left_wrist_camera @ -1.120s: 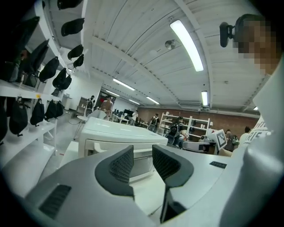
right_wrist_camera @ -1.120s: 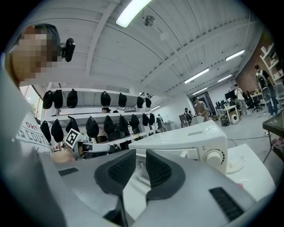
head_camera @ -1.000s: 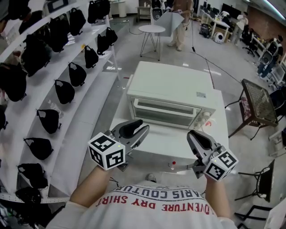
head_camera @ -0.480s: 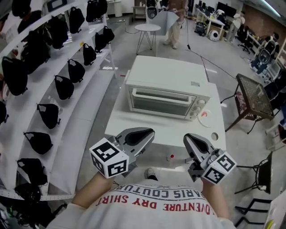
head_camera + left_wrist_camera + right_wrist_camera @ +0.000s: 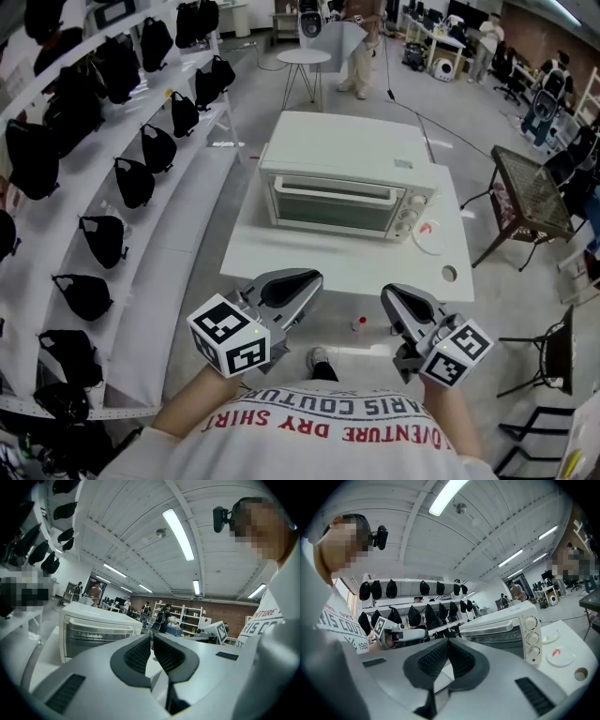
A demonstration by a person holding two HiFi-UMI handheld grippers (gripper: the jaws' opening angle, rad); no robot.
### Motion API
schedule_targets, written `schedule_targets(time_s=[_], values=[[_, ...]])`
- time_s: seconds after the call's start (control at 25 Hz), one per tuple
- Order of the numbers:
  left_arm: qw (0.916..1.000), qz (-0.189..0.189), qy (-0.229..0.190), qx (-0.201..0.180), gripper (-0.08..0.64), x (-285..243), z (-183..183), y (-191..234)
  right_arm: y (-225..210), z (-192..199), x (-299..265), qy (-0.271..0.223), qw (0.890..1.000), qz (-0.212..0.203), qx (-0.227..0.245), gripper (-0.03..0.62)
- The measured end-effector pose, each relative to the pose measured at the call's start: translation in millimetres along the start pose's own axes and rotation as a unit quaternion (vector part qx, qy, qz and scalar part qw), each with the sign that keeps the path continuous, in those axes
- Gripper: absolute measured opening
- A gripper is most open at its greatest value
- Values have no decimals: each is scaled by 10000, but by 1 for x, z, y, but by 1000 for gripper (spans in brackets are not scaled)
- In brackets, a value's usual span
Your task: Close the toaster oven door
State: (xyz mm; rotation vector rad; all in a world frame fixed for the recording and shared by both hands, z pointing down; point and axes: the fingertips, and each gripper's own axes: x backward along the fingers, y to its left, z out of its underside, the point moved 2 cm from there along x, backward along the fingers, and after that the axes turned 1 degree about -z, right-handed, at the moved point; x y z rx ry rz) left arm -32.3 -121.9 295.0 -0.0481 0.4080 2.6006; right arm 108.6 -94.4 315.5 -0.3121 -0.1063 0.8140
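A white toaster oven [image 5: 349, 169] stands on the white table [image 5: 309, 267] with its glass door [image 5: 330, 210] shut upright and three knobs [image 5: 406, 217] on the right. Both grippers hover level off the table's near edge, well short of the oven. My left gripper [image 5: 307, 281] is shut with nothing between its pads. My right gripper [image 5: 387, 295] is also shut and empty. The left gripper view shows the oven [image 5: 91, 630] ahead to the left of the gripper [image 5: 152, 637]. In the right gripper view the oven [image 5: 506, 631] sits to the right of the gripper [image 5: 448, 642].
Tiered white shelves [image 5: 159, 202] with several black bags run along the left. A white disc [image 5: 429, 238] and a round hole [image 5: 449, 274] are on the table's right side. A wicker chair [image 5: 530, 202] stands to the right, a round side table [image 5: 309, 58] behind.
Both grippers have drawn back from the oven front toward the person, and the jaws of both have closed. The oven door stays shut.
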Motion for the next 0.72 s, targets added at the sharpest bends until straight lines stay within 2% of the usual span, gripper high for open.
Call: schedule_targets(time_s=[0.72], values=[[9996, -233, -7, 139, 43, 26, 6, -1, 20, 5, 6, 33, 10000, 14, 75, 23]])
